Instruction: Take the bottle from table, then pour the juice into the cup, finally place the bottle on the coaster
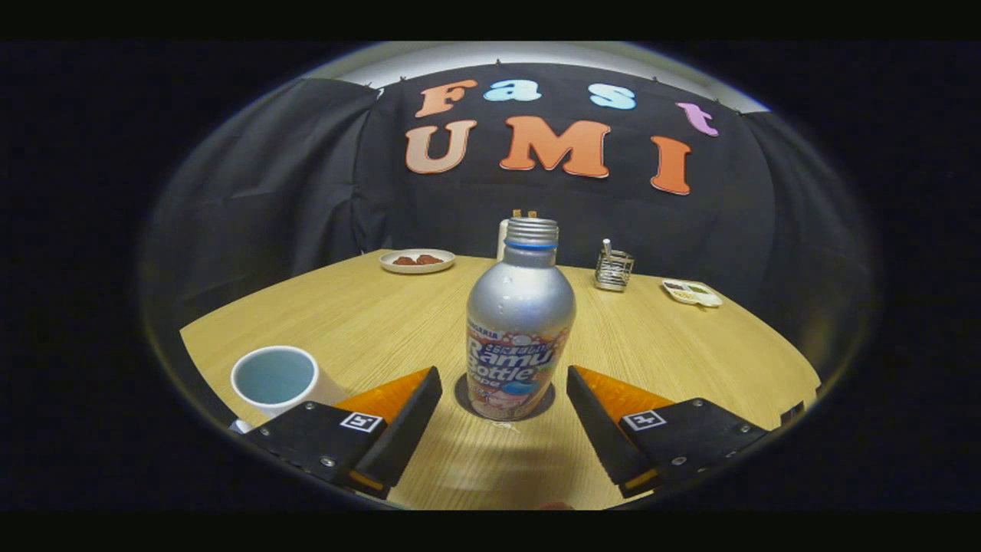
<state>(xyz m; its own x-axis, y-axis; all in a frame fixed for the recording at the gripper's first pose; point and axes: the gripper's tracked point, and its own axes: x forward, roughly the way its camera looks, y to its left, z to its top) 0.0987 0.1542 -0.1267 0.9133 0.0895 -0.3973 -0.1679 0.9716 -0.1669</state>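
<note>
A: Currently, what is the orientation of the bottle (520,331)?

B: Upright. Its long axis runs vertically, with the threaded neck pointing up and no cap on it. The base sits on a dark round coaster (464,399), on the near half of the table (368,314).

A: Material and shape?

B: Matte silver metal, a rounded shoulder narrowing to a ridged neck with a blue ring beneath the threads. A printed label wraps the lower body.

A: Gripper (503,392) condition?

B: Released. The two fingers are spread wide, one on each side of the bottle's lower body, with a clear gap on both sides. Neither finger touches it.

A: The cup (275,379)?

B: White, cylindrical, smooth, with a pale blue interior. It stands upright near the left finger, left of the bottle and apart from it.

A: Table surface?

B: Light wood grain. On the far side stand a plate (417,261) with brown pieces at left, a wire holder (614,269) right of the bottle, and a small tray (691,292) farther right.
</note>
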